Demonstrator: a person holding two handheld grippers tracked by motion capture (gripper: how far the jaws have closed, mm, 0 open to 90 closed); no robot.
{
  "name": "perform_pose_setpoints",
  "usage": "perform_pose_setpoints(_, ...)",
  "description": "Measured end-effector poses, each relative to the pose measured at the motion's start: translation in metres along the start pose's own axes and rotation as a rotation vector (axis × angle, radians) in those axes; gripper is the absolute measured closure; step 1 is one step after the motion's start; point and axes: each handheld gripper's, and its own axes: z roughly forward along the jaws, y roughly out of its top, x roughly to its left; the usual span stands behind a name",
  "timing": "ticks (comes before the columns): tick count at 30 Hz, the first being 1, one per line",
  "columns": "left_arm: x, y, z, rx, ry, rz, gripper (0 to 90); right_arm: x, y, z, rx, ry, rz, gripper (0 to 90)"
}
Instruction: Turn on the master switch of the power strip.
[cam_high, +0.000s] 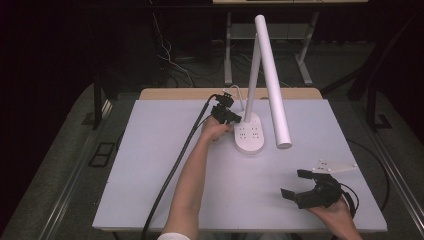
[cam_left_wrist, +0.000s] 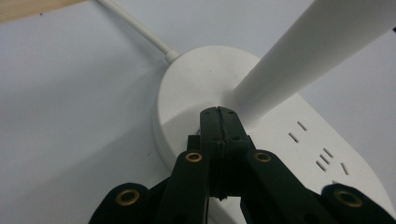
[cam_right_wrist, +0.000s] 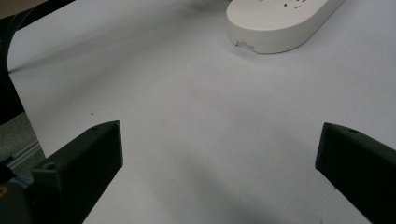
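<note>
The left tongs (cam_left_wrist: 218, 119) are closed, their tips on the lamp base (cam_left_wrist: 196, 79). The right tongs (cam_high: 300, 184) are wide open, well apart over the table (cam_high: 150, 165).

White lamp (cam_high: 270, 75); black claws (cam_high: 305, 187); pale grey table (cam_high: 150, 165).

Bright table (cam_high: 150, 165), dark surroundings, soft shadows.

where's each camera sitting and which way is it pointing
High view: above the person's side, looking forward and down on the table; both forearms enter from below.
Left gripper view: rides the left gripper, its fingers together over the lamp base.
Right gripper view: rides the right gripper, low over the table, fingers spread.
All three share the lamp base.
</note>
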Motion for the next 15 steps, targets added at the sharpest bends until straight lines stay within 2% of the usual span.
perform_pose_setpoints(5, -0.003, -0.001, -0.005, -0.004, 0.026, 0.038, 90.0, -0.001, 0.000, 0.001, -0.002, -0.002, -0.001, 0.2)
perform_pose_setpoints(8, -0.007, -0.003, -0.007, 0.009, 0.050, 0.085, 90.0, -0.001, 0.001, 0.001, -0.003, -0.003, -0.003, 0.2)
perform_pose_setpoints(10, -0.007, -0.007, -0.007, -0.011, 0.038, 0.079, 90.0, 0.000, 0.001, 0.001, -0.004, -0.004, -0.003, 0.2)
perform_pose_setpoints(15, -0.004, -0.013, -0.015, -0.024, 0.028, 0.074, 90.0, 0.000, 0.001, 0.001, -0.003, -0.005, 0.001, 0.2)
